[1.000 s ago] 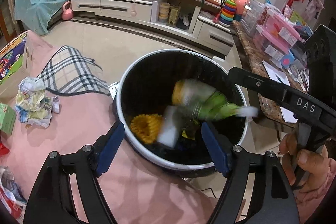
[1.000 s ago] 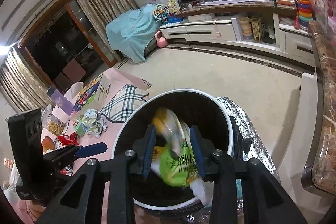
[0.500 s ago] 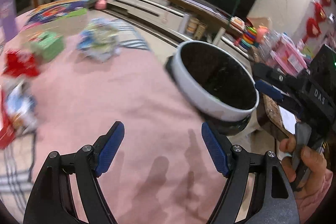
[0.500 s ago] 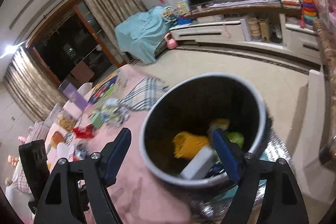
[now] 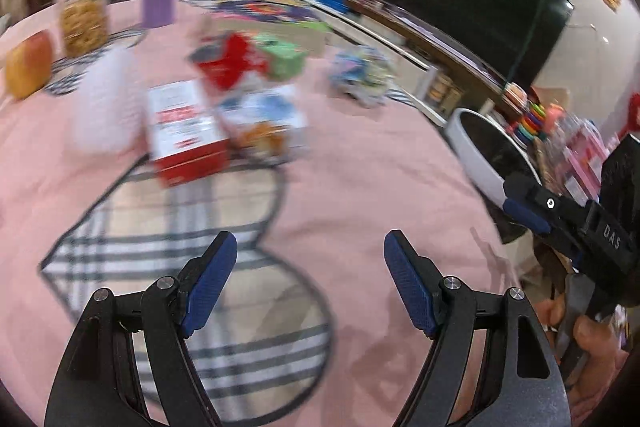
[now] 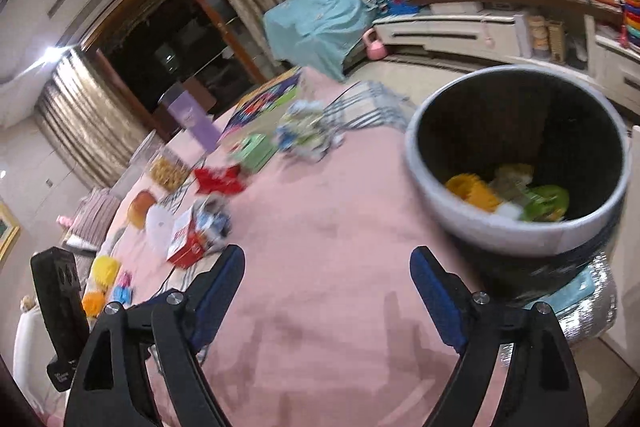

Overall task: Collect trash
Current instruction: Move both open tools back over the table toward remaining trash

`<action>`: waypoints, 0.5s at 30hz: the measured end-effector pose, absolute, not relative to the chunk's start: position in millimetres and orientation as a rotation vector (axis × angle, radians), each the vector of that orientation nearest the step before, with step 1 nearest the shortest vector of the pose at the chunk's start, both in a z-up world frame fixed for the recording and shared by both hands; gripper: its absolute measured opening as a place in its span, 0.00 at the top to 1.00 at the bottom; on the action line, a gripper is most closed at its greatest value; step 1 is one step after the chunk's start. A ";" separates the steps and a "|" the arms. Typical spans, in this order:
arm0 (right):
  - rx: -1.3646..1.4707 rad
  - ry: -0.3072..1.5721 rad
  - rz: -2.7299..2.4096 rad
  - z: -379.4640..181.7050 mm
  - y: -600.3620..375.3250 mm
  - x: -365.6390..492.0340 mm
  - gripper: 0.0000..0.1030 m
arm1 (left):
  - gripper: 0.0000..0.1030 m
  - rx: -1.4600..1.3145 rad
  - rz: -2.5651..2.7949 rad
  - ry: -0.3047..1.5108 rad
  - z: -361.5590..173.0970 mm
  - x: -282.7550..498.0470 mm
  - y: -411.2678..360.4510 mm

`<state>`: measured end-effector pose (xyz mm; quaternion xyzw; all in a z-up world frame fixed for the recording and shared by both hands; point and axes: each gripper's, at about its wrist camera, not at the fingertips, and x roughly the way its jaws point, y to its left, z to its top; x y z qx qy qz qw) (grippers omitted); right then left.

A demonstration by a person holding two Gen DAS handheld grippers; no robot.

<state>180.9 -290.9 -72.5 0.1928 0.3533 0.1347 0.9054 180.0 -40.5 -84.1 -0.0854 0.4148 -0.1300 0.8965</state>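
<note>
I note the pink tablecloth [image 6: 320, 227] reads as soft matt cloth with a faint nap, and its grey plaid patch [image 5: 192, 247] looks flat and woven. The round bin with a pale rim [image 6: 516, 227] has a smooth plastic look, its black inside dull. Crinkled silver foil sheet [image 6: 592, 311] beneath it is shiny; the red-and-white box [image 5: 184, 131] looks like smooth printed card.

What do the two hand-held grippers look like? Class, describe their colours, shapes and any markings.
Both the left gripper and the right gripper have black, angular plastic arms with silver pivot bolts, ending in two fingers faced with ribbed blue pads. In the left wrist view the right gripper shows white "DAS" lettering on its side.
</note>
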 end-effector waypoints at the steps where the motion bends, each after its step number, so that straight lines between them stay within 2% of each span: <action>1: 0.394 0.732 0.287 -74.3 -283.6 180.9 0.16 | 0.24 -0.193 -0.250 0.862 -86.6 177.3 -29.7; 15: 0.295 0.799 0.410 -93.1 -188.7 194.6 0.16 | 0.24 -0.256 -0.089 0.858 -95.2 165.9 48.4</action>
